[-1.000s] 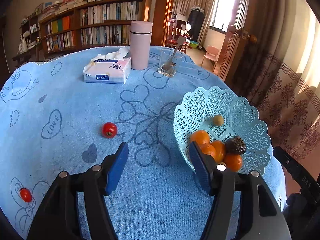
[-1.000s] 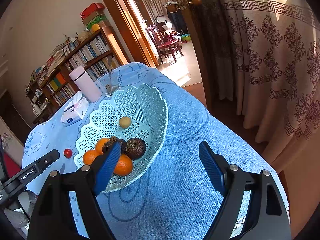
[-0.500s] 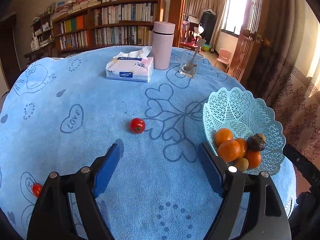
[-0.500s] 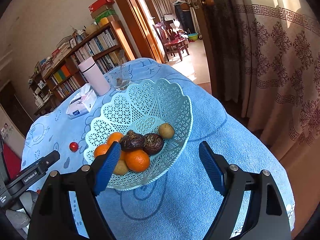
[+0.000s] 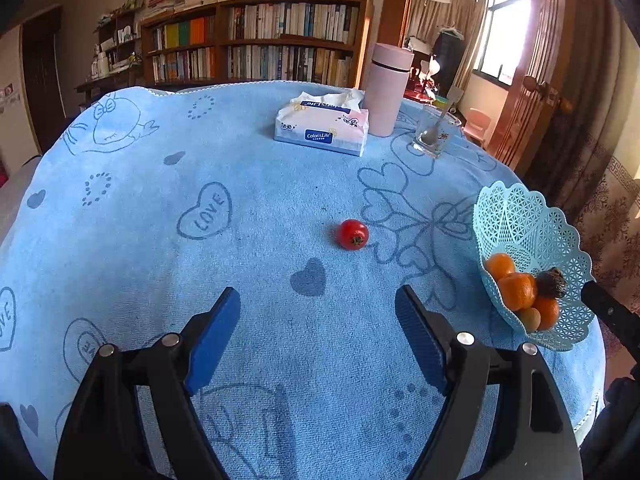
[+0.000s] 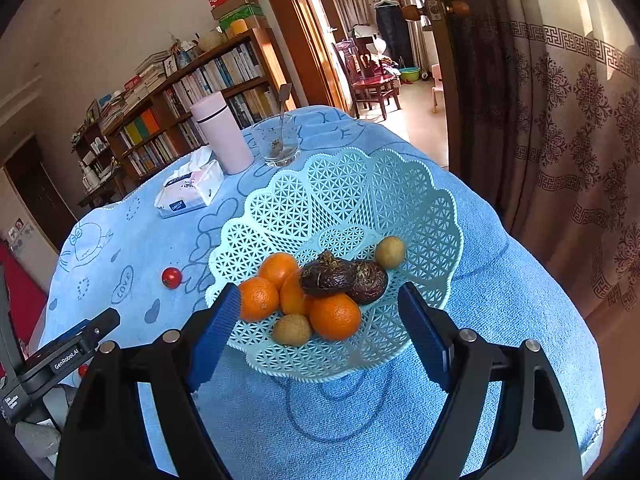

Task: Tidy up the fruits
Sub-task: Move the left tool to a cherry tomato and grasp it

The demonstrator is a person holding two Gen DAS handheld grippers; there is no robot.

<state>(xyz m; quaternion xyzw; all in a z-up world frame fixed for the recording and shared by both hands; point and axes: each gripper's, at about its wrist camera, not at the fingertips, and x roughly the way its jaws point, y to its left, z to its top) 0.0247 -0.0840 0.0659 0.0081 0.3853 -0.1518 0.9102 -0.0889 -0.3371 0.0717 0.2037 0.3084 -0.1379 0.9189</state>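
A small red tomato-like fruit [image 5: 352,234] lies on the blue tablecloth, ahead of my open, empty left gripper [image 5: 318,320]; it also shows in the right wrist view [image 6: 171,277]. A light blue lattice basket [image 6: 420,208] holds several oranges [image 6: 335,316], two dark brown fruits [image 6: 329,274] and two small tan fruits [image 6: 292,330]. My right gripper [image 6: 320,320] is open and empty, its jaws on either side of the basket's near rim. In the left wrist view the basket [image 5: 532,228] is at the right. A second small red fruit [image 6: 83,369] peeks out behind the left gripper body.
At the table's far side stand a tissue pack [image 5: 322,128], a pink tumbler [image 5: 386,90] and a glass with a spoon [image 5: 432,138]. Bookshelves [image 5: 256,44] line the back wall. A curtain [image 6: 560,140] and doorway are on the right, past the table edge.
The left gripper swung left and back, so the tomato now sits nearer centre and the basket at the right. The right gripper closed in on the basket, and the fruits rolled together.
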